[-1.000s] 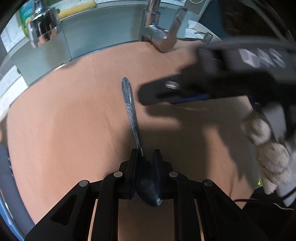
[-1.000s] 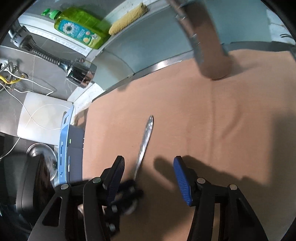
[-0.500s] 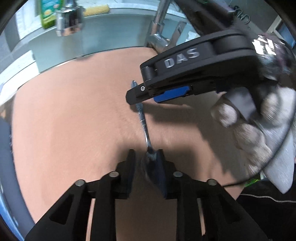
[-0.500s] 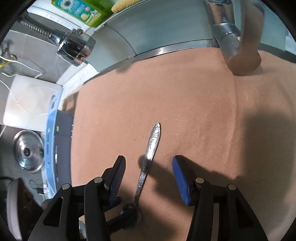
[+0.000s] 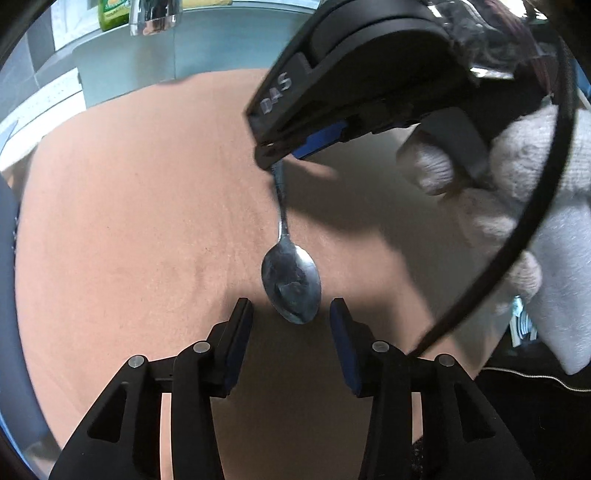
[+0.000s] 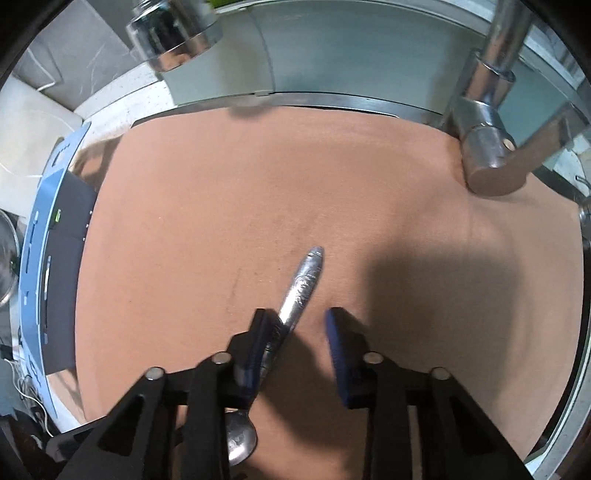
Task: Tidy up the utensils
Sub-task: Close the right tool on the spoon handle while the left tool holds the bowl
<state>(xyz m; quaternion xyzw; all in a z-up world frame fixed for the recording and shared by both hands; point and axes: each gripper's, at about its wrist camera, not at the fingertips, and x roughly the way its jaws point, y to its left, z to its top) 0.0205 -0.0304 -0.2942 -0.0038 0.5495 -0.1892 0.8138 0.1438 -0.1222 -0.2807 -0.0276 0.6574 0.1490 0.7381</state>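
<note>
A metal spoon lies on the brown mat, bowl toward my left gripper. That gripper's jaws are opening; the bowl sits just ahead of the fingertips, touching neither pad. My right gripper comes down from the upper right onto the handle end, held by a gloved hand. In the right wrist view the spoon's patterned handle runs between the closing jaws of the right gripper. It rests against the left pad, with a gap to the right pad.
A chrome faucet stands at the mat's far right corner, and a spray head hangs over the sink behind. A blue device borders the mat's left edge. A green soap bottle stands at the back.
My left jaws have opened off the spoon's bowl. The right gripper has come down over the handle and narrowed its jaws around it.
</note>
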